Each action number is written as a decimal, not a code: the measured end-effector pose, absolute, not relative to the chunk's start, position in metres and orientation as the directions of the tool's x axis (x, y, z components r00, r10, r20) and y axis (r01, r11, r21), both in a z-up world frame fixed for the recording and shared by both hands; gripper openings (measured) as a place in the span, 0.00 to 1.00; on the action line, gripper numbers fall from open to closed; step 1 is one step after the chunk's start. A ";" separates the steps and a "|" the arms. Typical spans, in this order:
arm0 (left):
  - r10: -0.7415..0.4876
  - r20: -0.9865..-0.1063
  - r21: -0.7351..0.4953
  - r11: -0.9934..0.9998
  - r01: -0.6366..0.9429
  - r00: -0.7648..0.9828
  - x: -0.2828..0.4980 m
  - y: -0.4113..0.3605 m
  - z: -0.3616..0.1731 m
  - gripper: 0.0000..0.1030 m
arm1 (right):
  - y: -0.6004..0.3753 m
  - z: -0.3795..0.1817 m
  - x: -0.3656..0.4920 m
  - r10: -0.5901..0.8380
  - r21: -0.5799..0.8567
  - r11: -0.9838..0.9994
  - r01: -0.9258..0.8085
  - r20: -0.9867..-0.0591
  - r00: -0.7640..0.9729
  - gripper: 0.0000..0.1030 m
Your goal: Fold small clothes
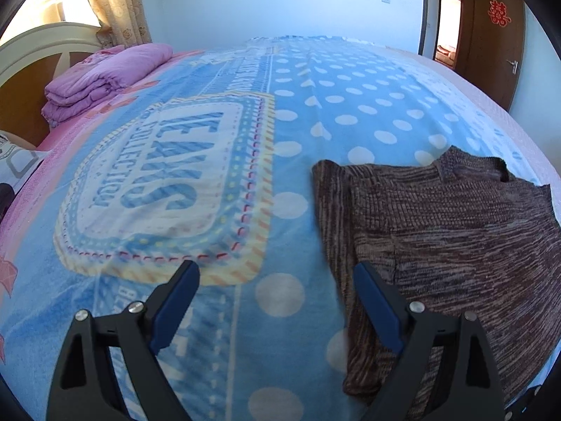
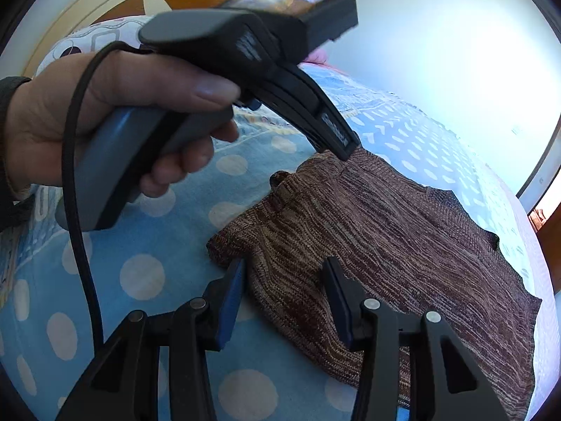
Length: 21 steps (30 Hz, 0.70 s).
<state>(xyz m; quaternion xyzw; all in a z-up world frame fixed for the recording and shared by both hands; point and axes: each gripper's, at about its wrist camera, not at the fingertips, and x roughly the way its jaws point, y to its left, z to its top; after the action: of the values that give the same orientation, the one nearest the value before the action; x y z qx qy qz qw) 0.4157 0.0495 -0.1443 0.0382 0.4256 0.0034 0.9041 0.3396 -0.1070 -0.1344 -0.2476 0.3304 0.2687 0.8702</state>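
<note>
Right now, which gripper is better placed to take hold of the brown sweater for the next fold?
Probably the right gripper: the brown sweater edge lies between its fingertips, jaws unclosed. The left gripper gapes mostly over the blue bedspread.

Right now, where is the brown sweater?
The brown sweater lies flat on the blue polka-dot bedspread, at the lower right of the left wrist view. In the right wrist view it sits just ahead of the right claw.
</note>
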 end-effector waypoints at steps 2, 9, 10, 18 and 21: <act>0.043 -0.775 0.080 0.996 0.031 0.630 0.420 0.045 -0.148 0.90 | -0.107 -0.135 0.340 0.306 -0.250 0.734 -0.631 -0.709 0.636 0.42; 0.007 -0.791 0.062 0.996 0.069 0.611 0.430 0.032 -0.155 0.88 | -0.107 -0.138 0.344 0.316 -0.235 0.737 -0.634 -0.709 0.631 0.36; -0.004 -0.795 0.053 0.996 0.076 0.607 0.431 0.031 -0.156 0.86 | -0.107 -0.138 0.343 0.317 -0.234 0.738 -0.633 -0.708 0.631 0.35; -0.077 -0.799 -0.008 0.993 0.118 0.596 0.436 0.029 -0.156 0.74 | -0.103 -0.138 0.335 0.315 -0.239 0.737 -0.632 -0.705 0.635 0.33; -0.100 -0.797 -0.021 0.990 0.137 0.596 0.437 0.027 -0.155 0.66 | -0.102 -0.141 0.336 0.311 -0.245 0.736 -0.631 -0.706 0.637 0.33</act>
<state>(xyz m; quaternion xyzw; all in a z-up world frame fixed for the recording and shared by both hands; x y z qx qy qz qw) 0.4371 0.0268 -0.1549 0.0212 0.4445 -0.0664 0.8931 0.3359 -0.1018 -0.1408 -0.2430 0.3296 0.2701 0.8714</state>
